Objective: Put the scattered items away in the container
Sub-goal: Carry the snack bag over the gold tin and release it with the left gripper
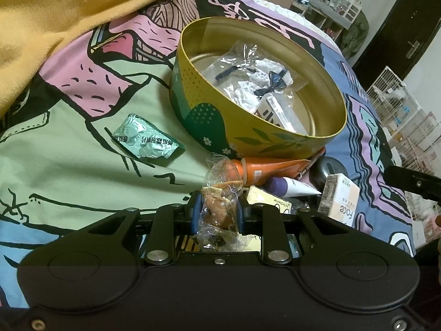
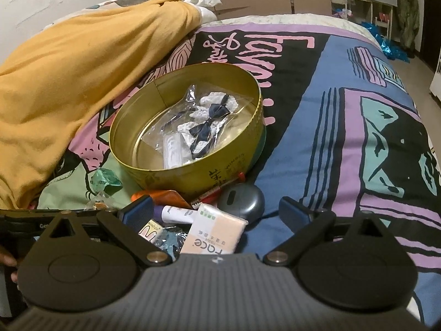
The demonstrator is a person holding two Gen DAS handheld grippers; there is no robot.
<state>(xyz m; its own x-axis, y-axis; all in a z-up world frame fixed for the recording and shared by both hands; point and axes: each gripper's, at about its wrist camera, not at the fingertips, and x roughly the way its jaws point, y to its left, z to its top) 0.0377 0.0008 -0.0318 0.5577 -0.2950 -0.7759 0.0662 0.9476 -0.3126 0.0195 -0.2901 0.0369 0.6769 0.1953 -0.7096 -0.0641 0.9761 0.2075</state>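
Note:
A round yellow tin (image 1: pixel 193 91) sits on the patterned bedspread; it also shows in the right wrist view (image 2: pixel 220 176). Inside lie clear bags with navy bows (image 2: pixel 212 115) and a small box (image 1: pixel 273 113). My left gripper (image 1: pixel 217 212) is shut on a clear-wrapped snack (image 1: pixel 219 209), held just in front of the tin. My right gripper (image 2: pixel 217 212) is open above a tissue pack (image 2: pixel 217 231). A green foil packet (image 1: pixel 146 135), an orange tube (image 1: pixel 273 169), a purple-capped tube (image 1: pixel 289 187), a grey round case (image 2: pixel 242 202) and a cream box (image 1: pixel 267 200) lie scattered in front of the tin.
A yellow blanket (image 2: pixel 69 69) is heaped at the left behind the tin. The bed's right edge (image 2: pixel 413 88) drops to the floor. Shelves (image 2: pixel 366 2) and a white wire cage (image 1: pixel 399 102) stand beyond the bed.

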